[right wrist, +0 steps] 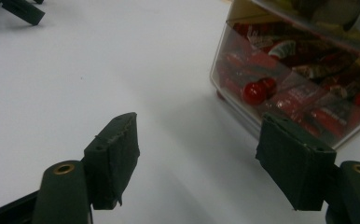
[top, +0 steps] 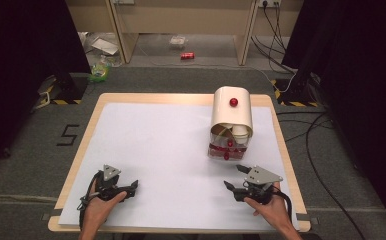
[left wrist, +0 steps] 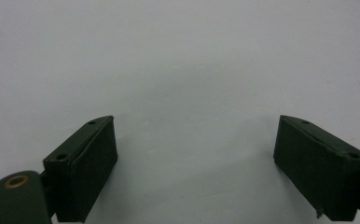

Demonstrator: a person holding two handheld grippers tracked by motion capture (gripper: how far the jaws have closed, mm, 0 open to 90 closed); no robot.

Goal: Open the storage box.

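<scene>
A cream box with a rolled lid and a red knob stands at the table's right, paper cups showing under the lid. Its clear lower drawer holds red packets and carries a red knob. My right gripper hovers just in front of the box; its jaws stand open and bare, the drawer ahead to the right. My left gripper rests near the front left, open over the white sheet, nothing between its jaws.
A white sheet covers the wooden table. On the floor beyond lie a red can, a green bag and cables. Black stands flank the table. The left gripper's jaws show far off in the right gripper view.
</scene>
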